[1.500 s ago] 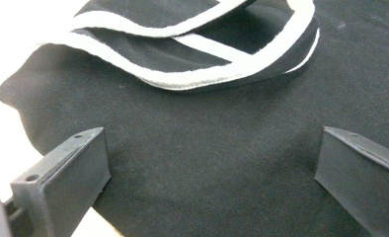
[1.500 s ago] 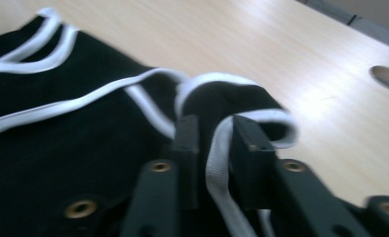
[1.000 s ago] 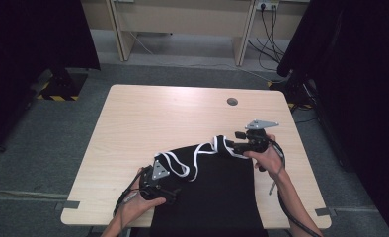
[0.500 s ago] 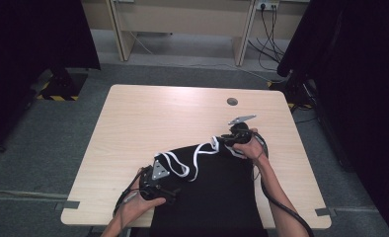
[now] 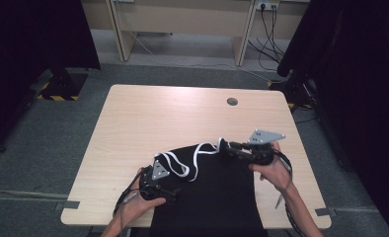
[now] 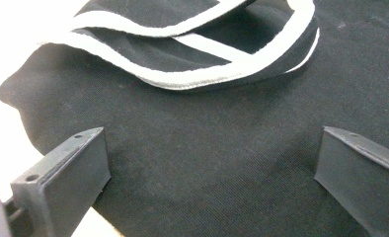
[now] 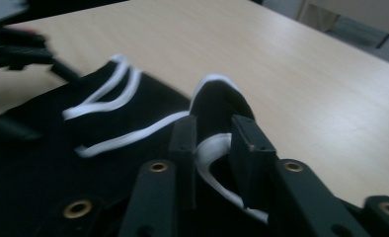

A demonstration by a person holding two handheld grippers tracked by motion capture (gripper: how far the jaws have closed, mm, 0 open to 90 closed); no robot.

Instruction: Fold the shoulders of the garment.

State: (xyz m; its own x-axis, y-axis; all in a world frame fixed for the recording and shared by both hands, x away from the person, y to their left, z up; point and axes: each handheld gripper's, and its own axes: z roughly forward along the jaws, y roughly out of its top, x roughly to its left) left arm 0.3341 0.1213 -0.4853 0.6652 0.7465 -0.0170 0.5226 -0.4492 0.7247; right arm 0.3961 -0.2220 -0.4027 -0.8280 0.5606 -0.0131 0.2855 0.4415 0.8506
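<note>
Nearest the person, a black garment [image 5: 217, 197] with white trim [image 5: 182, 168] lies on the near half of the light wooden desk [image 5: 173, 118], its lower part hanging over the near edge. At the garment's near left corner, the left gripper [image 5: 165, 190] is held low over the cloth by the person's left hand [image 5: 138, 202]. In the left gripper view its jaws stand wide apart with nothing between them, the black fabric [image 6: 207, 163] spread beneath and the white-edged opening [image 6: 197, 74] lying just beyond.

Farther along, at the garment's upper right corner, the right gripper [image 5: 224, 146] is held by the right hand [image 5: 271, 170]. In the right gripper view its jaws are clamped on a raised fold of the white-trimmed edge [image 7: 212, 148], lifted slightly off the desk.

Beyond the garment, the desk's far half is bare wood with a round cable hole [image 5: 232, 101] near the far right corner.
</note>
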